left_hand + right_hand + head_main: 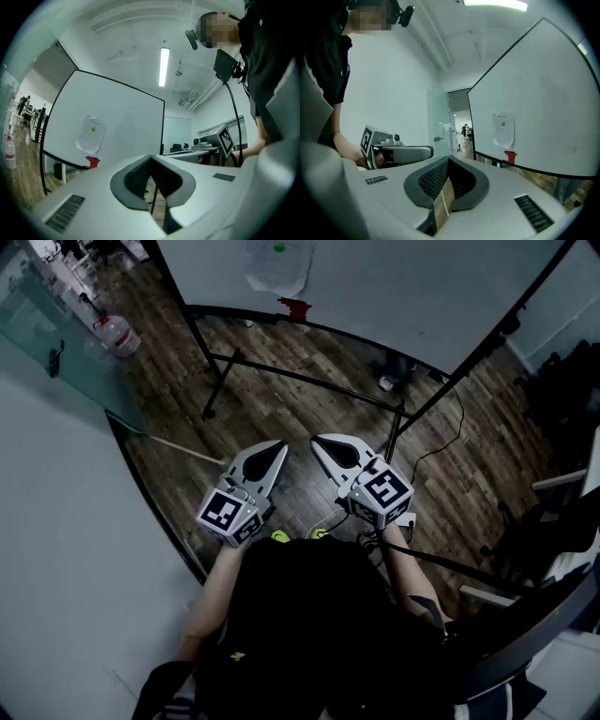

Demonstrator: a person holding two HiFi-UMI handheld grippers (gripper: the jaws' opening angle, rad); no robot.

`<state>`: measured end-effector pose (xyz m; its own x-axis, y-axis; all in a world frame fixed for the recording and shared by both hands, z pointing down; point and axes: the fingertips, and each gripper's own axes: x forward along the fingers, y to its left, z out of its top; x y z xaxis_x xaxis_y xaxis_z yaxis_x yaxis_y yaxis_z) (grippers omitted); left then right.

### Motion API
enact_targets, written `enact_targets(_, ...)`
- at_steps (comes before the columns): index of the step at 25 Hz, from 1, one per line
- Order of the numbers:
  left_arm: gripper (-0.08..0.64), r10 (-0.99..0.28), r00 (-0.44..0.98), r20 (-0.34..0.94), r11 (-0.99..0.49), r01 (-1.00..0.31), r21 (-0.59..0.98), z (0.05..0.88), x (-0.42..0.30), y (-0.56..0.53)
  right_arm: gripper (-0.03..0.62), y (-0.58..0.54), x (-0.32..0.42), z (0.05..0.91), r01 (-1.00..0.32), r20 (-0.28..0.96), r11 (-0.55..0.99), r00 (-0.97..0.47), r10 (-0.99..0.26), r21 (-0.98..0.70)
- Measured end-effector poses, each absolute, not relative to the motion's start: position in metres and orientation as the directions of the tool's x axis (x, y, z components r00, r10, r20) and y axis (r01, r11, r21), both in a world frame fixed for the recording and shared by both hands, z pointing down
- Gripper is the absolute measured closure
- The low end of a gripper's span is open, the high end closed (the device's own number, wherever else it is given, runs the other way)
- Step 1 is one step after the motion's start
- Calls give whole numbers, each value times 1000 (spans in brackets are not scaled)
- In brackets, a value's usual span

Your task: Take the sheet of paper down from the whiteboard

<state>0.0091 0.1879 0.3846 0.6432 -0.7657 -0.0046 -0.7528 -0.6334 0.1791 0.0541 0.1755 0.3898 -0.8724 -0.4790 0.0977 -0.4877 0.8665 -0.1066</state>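
A white sheet of paper [278, 265] hangs on the whiteboard [403, 287], pinned by a green magnet [278, 247]. The same paper [90, 135] shows left of centre in the left gripper view, and the paper [504, 130] sits right of centre in the right gripper view. My left gripper [281, 443] and right gripper [317, 440] are held side by side at waist height, well short of the board. Both are shut with nothing between the jaws. A red object [296, 307] sits on the board's lower ledge under the paper.
The whiteboard stands on a black frame [309, 381] with legs spread over the wooden floor. A glass partition [56, 334] and a water jug [119, 336] lie at the left. A black cable [441, 442] trails at the right, beside chairs [553, 521].
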Motion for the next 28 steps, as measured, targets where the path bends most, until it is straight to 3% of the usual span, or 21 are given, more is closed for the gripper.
enact_targets(28, 537, -811, 586, 4, -576, -799, 172, 394, 27, 191, 571, 168, 74, 397, -462, 133, 877, -885, -446, -129)
